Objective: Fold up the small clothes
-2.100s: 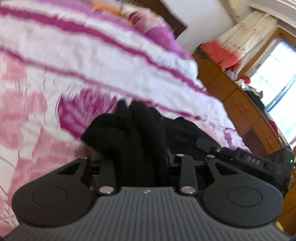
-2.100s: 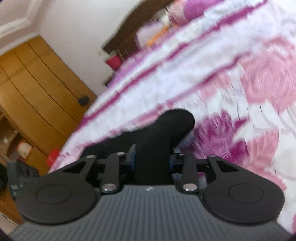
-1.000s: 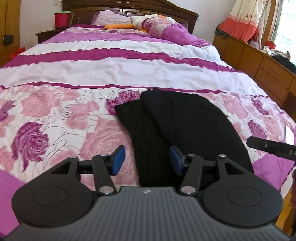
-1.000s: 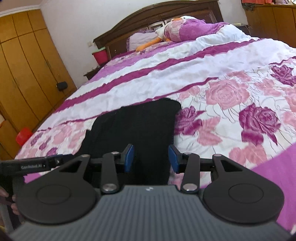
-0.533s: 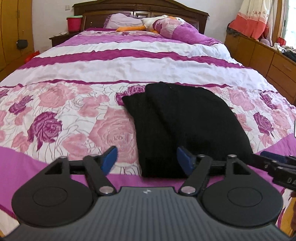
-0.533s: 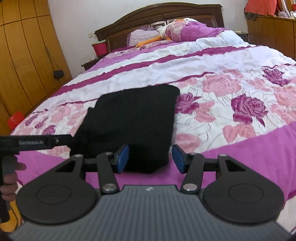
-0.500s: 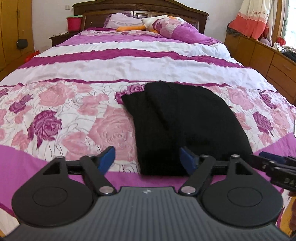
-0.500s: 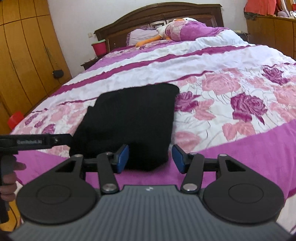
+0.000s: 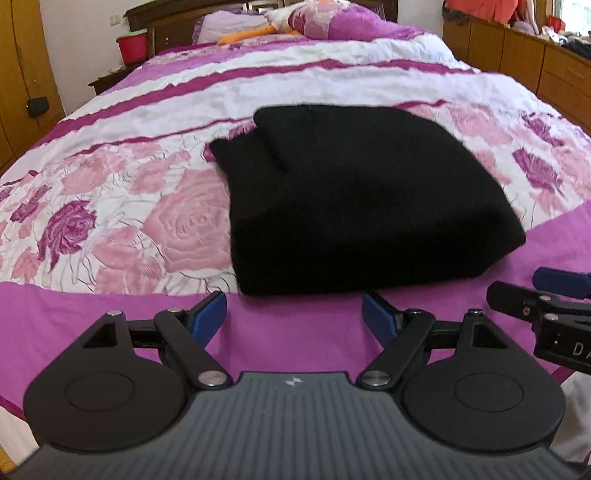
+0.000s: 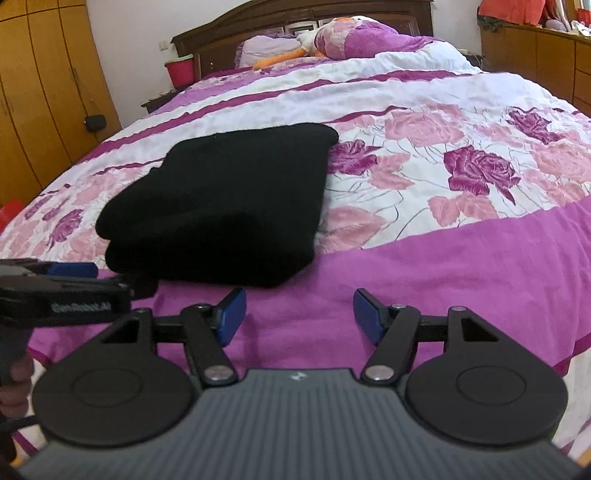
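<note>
Left wrist view: the left gripper (image 9: 294,312) is held level and low over the magenta border of the bedspread (image 9: 110,177), pointing toward the headboard (image 9: 166,22). Its blue-padded fingers (image 9: 208,314) are spread wide and hold nothing. The folded black garment (image 9: 354,199) lies flat on the bedspread just ahead of the fingertips, not touching them. The right gripper's tip shows at the right edge.

Right wrist view: the right gripper (image 10: 297,314) sits level beside the garment (image 10: 229,199), fingers spread, empty. The garment lies ahead and left. The left gripper (image 10: 70,280) enters from the left, close to the garment's near corner.
</note>
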`<state>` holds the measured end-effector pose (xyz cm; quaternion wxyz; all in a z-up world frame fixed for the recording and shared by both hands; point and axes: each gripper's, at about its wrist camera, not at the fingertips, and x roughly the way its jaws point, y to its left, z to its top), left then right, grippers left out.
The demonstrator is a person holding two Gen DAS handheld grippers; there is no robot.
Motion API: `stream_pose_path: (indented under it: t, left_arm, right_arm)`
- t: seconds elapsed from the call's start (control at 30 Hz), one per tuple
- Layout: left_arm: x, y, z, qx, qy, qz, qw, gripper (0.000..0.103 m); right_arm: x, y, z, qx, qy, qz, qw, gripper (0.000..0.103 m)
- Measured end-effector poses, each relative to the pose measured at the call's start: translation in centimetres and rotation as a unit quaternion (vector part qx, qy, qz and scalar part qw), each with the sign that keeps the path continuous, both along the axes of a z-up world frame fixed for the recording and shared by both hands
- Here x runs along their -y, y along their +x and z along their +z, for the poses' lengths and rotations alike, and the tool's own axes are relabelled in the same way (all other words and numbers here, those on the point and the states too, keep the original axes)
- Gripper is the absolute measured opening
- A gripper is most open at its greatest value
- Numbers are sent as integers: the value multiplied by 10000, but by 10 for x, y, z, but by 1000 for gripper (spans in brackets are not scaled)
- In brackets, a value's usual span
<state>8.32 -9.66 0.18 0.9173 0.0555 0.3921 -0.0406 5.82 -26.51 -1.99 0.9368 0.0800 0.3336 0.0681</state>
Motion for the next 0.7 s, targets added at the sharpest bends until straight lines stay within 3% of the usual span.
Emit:
stream_pose_path:
  t: [0.7]
  left_arm:
    - [-4, 12, -15, -172, -111, 264, 9994, 92]
  right_arm:
    - [-4, 5, -15, -156, 28, -34, 9999, 67]
